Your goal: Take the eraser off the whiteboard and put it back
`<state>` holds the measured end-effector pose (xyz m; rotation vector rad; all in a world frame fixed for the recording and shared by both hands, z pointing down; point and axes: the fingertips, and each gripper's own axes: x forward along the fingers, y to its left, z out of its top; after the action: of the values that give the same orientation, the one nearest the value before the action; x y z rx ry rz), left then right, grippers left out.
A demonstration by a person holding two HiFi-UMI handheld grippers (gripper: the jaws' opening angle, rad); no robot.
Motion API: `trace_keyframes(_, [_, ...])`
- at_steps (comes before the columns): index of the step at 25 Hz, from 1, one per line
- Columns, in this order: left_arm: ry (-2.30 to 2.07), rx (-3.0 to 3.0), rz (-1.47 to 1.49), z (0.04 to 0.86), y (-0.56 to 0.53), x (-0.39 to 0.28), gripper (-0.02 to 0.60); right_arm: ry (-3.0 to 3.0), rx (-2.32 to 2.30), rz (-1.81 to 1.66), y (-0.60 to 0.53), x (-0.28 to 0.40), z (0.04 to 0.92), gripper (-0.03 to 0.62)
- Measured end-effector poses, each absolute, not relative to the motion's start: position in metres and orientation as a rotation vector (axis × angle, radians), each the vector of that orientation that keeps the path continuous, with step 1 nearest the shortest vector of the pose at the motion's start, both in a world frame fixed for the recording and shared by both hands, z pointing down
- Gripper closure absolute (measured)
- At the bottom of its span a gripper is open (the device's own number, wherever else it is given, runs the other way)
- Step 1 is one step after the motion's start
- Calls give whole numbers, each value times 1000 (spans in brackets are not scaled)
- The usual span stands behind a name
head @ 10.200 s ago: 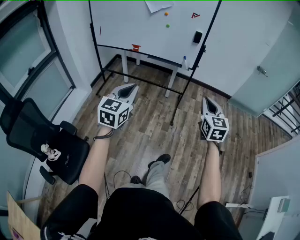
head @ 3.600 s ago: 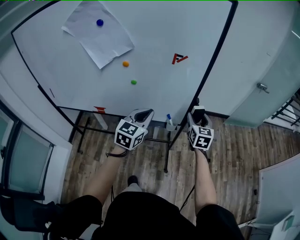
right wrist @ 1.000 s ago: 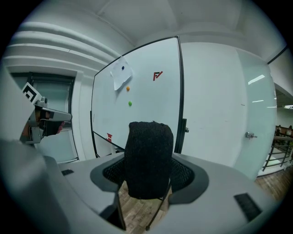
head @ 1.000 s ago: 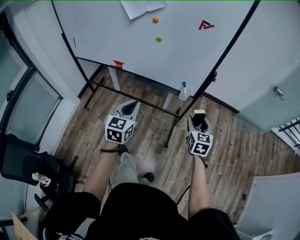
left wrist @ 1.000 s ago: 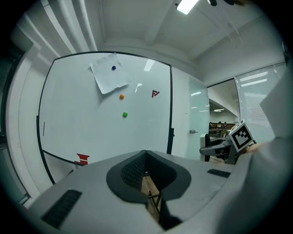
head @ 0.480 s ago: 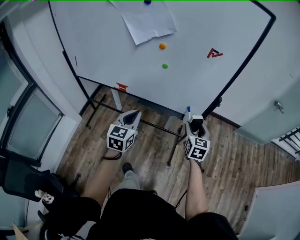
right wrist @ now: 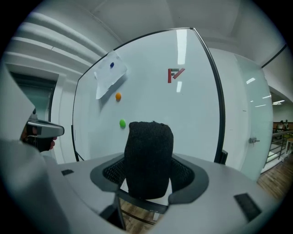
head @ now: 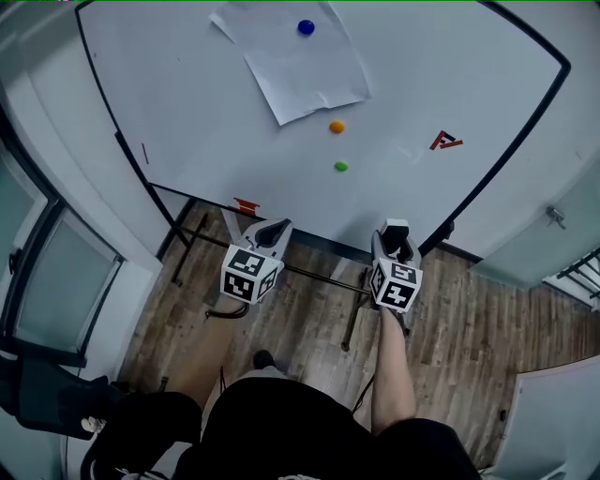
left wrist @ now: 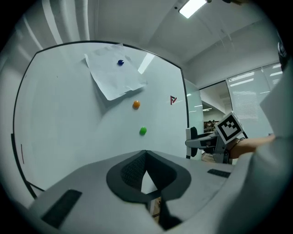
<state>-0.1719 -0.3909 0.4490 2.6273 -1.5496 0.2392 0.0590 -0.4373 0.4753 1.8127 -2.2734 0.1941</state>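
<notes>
We hold the right gripper (right wrist: 149, 182) clamped on the black eraser (right wrist: 149, 155). Its own view shows the eraser standing upright between the jaws, its top rising above them. The whiteboard (head: 187, 122) lies straight ahead of it, and we cannot tell from this view whether they touch. From the head view only the eraser's upper end shows, at the gripper's tip and close to the board's lower edge. The left gripper (left wrist: 145, 161) has its jaws drawn together with nothing between them; only its own view makes that plain. That same view catches the right gripper off to its right, with the eraser's dark end facing the board. Ahead of both tools and higher up, a green magnet (head: 341, 166) sits nearest. An orange magnet (head: 337, 127) is above it, then a sheet of paper (head: 300, 70) pinned by a blue magnet (head: 306, 27). A red mark (head: 446, 142) lies above the right gripper. The head view alone shows a small red thing (head: 246, 204) on the board's lower edge, just ahead-left of the left gripper, and the wooden floor (head: 309, 319) beneath both.
</notes>
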Motion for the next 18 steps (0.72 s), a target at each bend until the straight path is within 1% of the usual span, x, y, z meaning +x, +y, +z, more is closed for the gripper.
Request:
trace_keyframes(9, [-1452, 2762, 206, 405, -438, -180, 569, -2214, 1950, 142, -478, 28, 416, 322])
trace_keyframes(18, [-1392, 2798, 188, 401, -462, -172, 569, -2193, 2002, 110, -514, 16, 393, 322])
